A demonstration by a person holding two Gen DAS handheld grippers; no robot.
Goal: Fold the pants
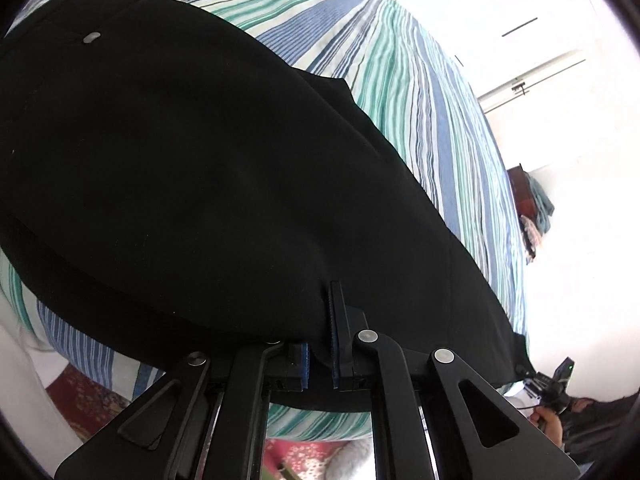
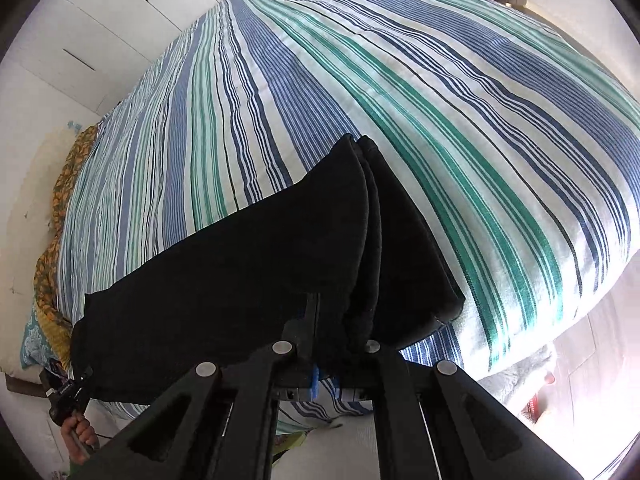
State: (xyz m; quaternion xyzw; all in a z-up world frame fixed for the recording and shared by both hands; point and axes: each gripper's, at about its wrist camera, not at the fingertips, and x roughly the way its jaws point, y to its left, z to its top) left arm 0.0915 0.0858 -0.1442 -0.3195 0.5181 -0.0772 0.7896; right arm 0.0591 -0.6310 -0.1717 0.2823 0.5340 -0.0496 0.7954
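My left hand-held gripper [image 1: 320, 344] is clenched on the near edge of the black pants [image 1: 180, 168], and the right hand-held gripper [image 2: 340, 336] is pinching the bunched layers at the other end. They hang stretched between the two, over the striped bed [image 2: 400, 80]. Soft, floppy cloth, light I'd guess, so the hems and waistband are the places to grab.
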